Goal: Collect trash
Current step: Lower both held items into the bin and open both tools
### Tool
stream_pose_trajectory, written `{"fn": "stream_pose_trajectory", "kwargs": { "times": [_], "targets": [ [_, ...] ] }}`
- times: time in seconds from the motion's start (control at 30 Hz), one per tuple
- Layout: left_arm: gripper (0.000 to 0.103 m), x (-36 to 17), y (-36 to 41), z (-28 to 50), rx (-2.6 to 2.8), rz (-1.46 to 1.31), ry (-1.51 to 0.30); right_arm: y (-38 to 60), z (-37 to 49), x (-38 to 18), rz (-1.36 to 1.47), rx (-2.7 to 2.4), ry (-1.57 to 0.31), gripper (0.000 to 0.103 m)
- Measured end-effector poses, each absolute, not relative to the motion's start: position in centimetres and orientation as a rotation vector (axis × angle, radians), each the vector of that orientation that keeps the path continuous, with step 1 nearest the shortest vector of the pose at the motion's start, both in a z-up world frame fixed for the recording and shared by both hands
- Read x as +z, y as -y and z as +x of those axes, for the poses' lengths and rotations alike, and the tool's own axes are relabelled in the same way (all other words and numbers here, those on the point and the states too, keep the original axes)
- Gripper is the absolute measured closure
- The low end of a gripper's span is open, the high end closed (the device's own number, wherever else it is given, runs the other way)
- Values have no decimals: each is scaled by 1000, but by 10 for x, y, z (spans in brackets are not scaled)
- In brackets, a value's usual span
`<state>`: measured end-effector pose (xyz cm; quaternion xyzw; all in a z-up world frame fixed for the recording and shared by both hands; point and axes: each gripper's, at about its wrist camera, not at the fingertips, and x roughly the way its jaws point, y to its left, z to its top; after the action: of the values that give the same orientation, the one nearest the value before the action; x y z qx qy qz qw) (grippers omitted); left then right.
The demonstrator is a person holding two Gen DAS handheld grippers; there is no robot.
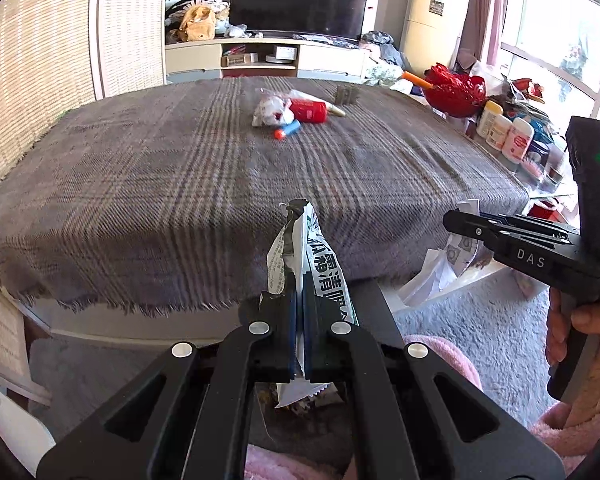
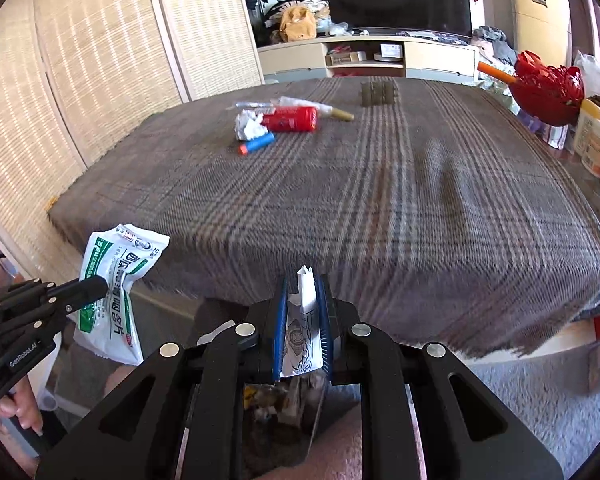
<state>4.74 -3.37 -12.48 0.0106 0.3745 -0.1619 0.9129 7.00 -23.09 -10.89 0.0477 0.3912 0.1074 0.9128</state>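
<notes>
My left gripper (image 1: 299, 304) is shut on a white and green printed packet (image 1: 320, 264), held off the near edge of the table; it also shows in the right wrist view (image 2: 112, 292). My right gripper (image 2: 305, 300) is shut on a folded white printed paper (image 2: 302, 332), also seen in the left wrist view (image 1: 460, 248). Below both grippers is an open bin with scraps (image 2: 280, 400). On the plaid tablecloth (image 1: 180, 184) far off lie a crumpled white wrapper (image 1: 270, 111), a red can (image 1: 308, 111), a blue and orange tube (image 1: 287, 130) and a cone wrapper (image 1: 334, 109).
A small stack of brown blocks (image 2: 378, 94) sits at the table's far side. Bottles (image 1: 508, 132) and a red basket (image 1: 456, 90) crowd the right. A woven screen (image 2: 80, 80) stands on the left; a TV (image 1: 300, 0) at the back. Grey carpet (image 1: 480, 320) lies below.
</notes>
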Motion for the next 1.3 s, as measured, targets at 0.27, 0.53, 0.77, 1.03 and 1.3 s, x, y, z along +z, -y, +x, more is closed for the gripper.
{"fn": "stream_pose_trajectory", "kwargs": {
  "times": [0.27,0.53,0.77,1.03,1.3],
  "targets": [
    [102,-159,41,49,-377,9,-852,235,65,-134,127,186,-850,87],
    [102,-203,46,55,-395,7,-952,227,68,-173,143,189,-934,87],
    [102,-236,51,59,-411,-4,-1020,219,72,-199,155,200,-992,87],
    [101,-260,59,66,-424,17,-1069,215,79,-218,198,220,-1028,87],
    [80,-261,58,71,-420,14,-1077,206,89,-225,240,244,-1049,82]
  ]
}}
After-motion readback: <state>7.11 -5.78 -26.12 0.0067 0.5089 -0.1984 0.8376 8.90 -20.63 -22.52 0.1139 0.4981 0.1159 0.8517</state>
